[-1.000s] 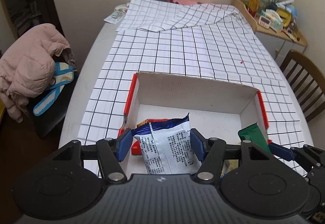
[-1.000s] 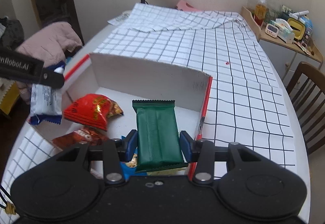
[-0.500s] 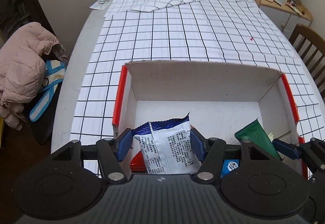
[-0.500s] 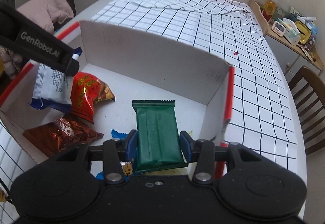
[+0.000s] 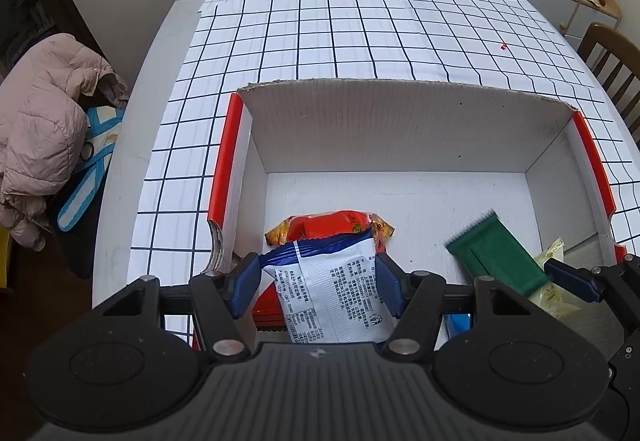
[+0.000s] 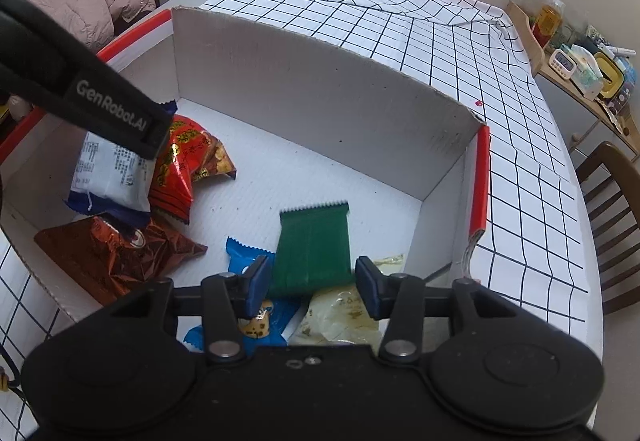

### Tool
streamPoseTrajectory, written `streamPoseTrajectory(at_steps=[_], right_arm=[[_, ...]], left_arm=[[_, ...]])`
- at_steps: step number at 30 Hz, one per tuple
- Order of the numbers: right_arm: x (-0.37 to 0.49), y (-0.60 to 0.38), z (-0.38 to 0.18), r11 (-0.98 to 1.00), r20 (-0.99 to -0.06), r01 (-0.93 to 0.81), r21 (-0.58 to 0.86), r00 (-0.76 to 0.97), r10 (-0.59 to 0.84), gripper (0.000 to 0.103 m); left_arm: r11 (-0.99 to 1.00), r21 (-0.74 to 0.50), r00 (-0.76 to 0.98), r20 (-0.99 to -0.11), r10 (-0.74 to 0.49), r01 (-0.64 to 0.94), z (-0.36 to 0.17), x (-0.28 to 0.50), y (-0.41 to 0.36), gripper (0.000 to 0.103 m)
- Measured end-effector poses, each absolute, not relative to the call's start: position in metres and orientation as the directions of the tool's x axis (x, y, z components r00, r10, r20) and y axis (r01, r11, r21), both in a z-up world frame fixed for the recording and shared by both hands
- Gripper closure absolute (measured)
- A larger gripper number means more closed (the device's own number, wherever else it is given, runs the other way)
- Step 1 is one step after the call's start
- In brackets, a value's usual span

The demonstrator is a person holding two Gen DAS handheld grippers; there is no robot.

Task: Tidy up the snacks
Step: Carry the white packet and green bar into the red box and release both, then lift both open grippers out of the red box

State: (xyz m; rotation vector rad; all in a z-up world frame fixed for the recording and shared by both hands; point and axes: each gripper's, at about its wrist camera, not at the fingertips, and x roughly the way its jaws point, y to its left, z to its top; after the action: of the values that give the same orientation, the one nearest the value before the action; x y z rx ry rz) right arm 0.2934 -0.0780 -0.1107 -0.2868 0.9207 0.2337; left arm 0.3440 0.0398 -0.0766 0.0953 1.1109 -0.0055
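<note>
A white cardboard box (image 5: 400, 129) with red edges sits on the checked tablecloth (image 5: 360, 21). Low over its left side, my left gripper (image 5: 317, 283) is shut on a white and blue packet (image 5: 336, 293), above a red snack bag (image 5: 324, 223). My right gripper (image 6: 313, 283) is at the box's right side. Its jaws are opening, and small gaps show on both sides of the green bar (image 6: 314, 241) between the pads. The bar's near end rests on a blue cookie packet (image 6: 240, 249) and a pale yellow packet (image 6: 340, 313). A brown bag (image 6: 116, 253) lies at the left.
A wooden chair (image 5: 612, 57) stands by the table's right edge. Behind it is a shelf of small items (image 6: 580, 65). A pink jacket (image 5: 40, 121) lies on a seat to the left. The box's back wall (image 6: 320, 89) rises in front of both grippers.
Both grippers have sunk into the box. The right jaws have parted from the green bar, which now lies in the box. The left gripper keeps hold of its packet.
</note>
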Motion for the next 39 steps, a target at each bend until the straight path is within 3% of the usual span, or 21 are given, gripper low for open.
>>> streamPoseTrajectory(at_steps=[9,24,28,39], right_arm=[[0.286,-0.090,-0.100,0.951,-0.796,-0.295,-0.091,0.595,0.108,0.042],[0.257,-0.123,-0.067,0.958,-0.742,-0.286,0.021,0.638,0.206,0.028],[0.245,-0.130,-0.057,0.953,-0.720,-0.301,0.044,0.652,0.239,0.024],[0.207,-0.148,-0.032,0.939,-0.668,-0.337,0.070,0.683,0.295,0.016]], left_arm=[[0.997,0.067,0.451,-0.891,0.048,0.027,-0.072,0.338,0.042,0.041],[0.998,0.063,0.502,-0.863,0.055,0.000,-0.045,0.301,0.037,0.041],[0.999,0.053,0.522,-0.851,0.051,-0.010,-0.035,0.288,0.036,0.032],[1.000,0.009,0.569,-0.822,0.013,-0.010,-0.010,0.247,0.026,0.032]])
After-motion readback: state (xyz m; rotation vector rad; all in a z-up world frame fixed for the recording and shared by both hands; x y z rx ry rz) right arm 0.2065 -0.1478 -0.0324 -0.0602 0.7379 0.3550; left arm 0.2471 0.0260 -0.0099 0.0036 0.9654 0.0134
